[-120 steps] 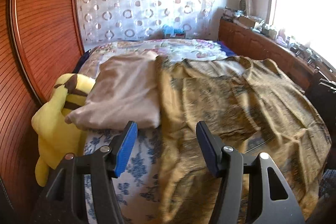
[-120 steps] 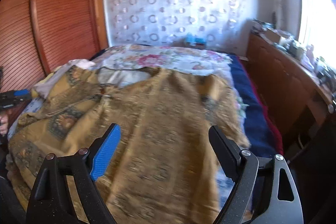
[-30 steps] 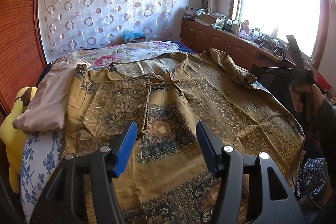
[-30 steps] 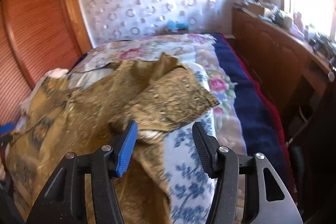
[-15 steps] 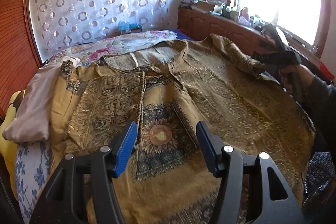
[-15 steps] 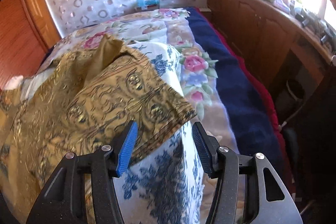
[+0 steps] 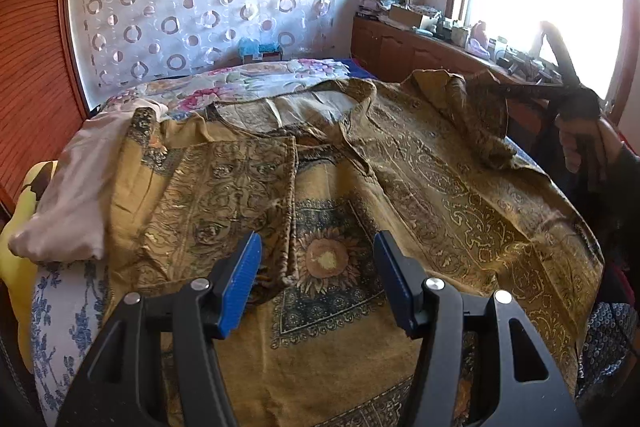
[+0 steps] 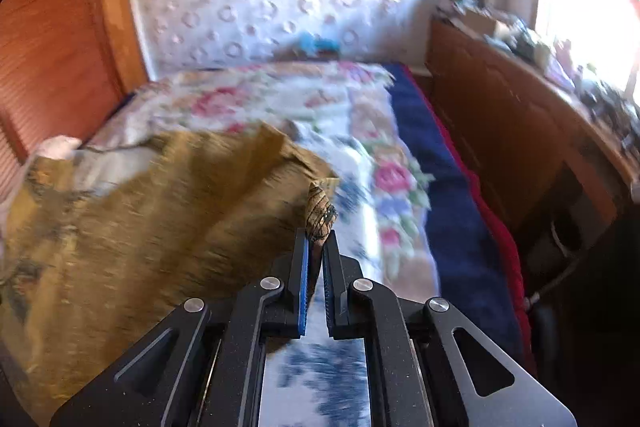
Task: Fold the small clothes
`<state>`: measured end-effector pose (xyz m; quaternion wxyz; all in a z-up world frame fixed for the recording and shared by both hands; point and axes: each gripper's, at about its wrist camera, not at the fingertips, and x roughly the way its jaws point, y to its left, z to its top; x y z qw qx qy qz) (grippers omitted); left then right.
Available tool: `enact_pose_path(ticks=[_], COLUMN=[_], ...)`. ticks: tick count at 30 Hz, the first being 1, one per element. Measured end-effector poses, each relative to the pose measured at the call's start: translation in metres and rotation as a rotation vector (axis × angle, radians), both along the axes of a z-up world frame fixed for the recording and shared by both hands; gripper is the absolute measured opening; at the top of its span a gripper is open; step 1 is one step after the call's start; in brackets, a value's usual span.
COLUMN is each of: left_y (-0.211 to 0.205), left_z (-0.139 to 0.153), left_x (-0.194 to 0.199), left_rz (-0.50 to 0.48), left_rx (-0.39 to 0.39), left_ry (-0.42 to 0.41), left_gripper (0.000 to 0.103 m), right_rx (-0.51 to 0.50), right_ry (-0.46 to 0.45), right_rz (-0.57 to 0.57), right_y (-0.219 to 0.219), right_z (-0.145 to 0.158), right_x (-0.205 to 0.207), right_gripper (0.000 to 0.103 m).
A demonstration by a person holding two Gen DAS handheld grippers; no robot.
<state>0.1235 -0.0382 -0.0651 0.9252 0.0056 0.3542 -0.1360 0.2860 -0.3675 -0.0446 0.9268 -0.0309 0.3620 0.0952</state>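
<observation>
Golden garment's (image 8: pixel 168 219) sleeve edge now pinched in right claw (image 8: pixel 315 247), just closed; left claw (image 7: pixel 316 279) stays apart.

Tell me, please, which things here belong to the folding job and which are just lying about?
In the job: gold patterned garment, right tongs shut on its sleeve edge, left tongs open above it.
Lying about: yellow plush toy, beige cloth, sideboard clutter.

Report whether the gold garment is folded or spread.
Spread: the gold garment lies open on the bed, front panels parted, no fold made.
</observation>
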Motion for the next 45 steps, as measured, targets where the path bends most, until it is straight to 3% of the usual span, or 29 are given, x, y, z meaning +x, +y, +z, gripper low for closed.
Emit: enact_pose_path(ticks=[8,10,11,12,16,25,30,33,45], left_y=[0.006,0.007,0.008,0.009,0.015,0.035,0.058,0.075,0.122], left_z=[0.002,0.003,0.003,0.004,0.005,0.002,0.004,0.004,0.000], left_x=[0.001,0.000,0.000,-0.001,-0.001,0.010,0.028,0.045,0.113], left_rz=[0.016,0.019,0.019,0.020,0.029,0.065,0.097,0.124,0.153], left_rx=[-0.008,-0.008,-0.007,-0.007,-0.011,0.007,0.029,0.051,0.081], left_ry=[-0.006,-0.009,-0.012,-0.014,-0.019,-0.012,-0.006,0.004,0.047], left_gripper=[0.059,0.059,0.059,0.059,0.059,0.059,0.059,0.059,0.059], right_rx=[-0.017,-0.016,-0.009,0.001,0.000,-0.054,-0.061,-0.081,-0.105], right_ry=[-0.101,-0.105,-0.104,-0.108,-0.092,0.037,0.063,0.085,0.098], right_rz=[0.267,0.296,0.310,0.314,0.311,0.229,0.189,0.179,0.173], right_y=[0.104,0.121,0.127,0.130,0.128,0.096,0.089,0.087,0.080], right_z=[0.053,0.057,0.059,0.059,0.049,-0.006,-0.028,-0.040,-0.043], right_x=[-0.024,-0.024,-0.023,-0.023,-0.024,-0.014,-0.005,0.007,0.055], right_gripper=[0.004,0.019,0.045,0.054,0.054,0.054,0.070,0.072,0.072])
